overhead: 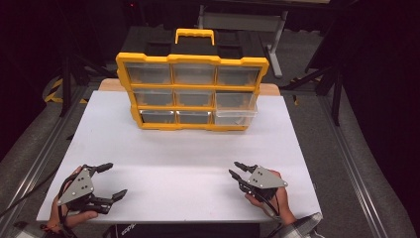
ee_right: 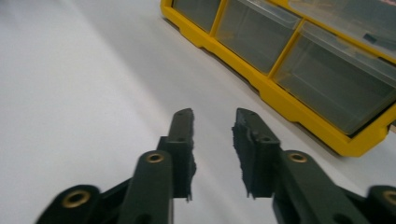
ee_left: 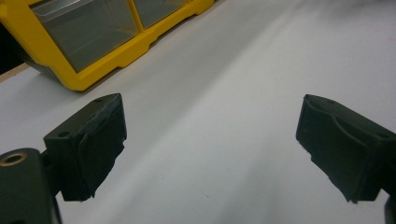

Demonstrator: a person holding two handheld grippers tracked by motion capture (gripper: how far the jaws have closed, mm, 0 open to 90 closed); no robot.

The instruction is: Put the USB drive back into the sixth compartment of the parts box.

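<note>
1. A yellow organizer point(overhead: 192, 91) is standing upright at the far middle of the white table point(overhead: 188, 163), well apart from both grippers, with bare tabletop lying between.
2. The left gripper point(overhead: 115, 179) is resting near the front left corner, jaws spread wide, holding nothing.
3. The right gripper point(overhead: 237, 171) is sitting at the front right, jaws parted narrowly, also gripping nothing.
4. The organizer is showing nine clear drawers in three rows; the bottom right drawer point(overhead: 236, 117) is jutting out slightly.
</note>
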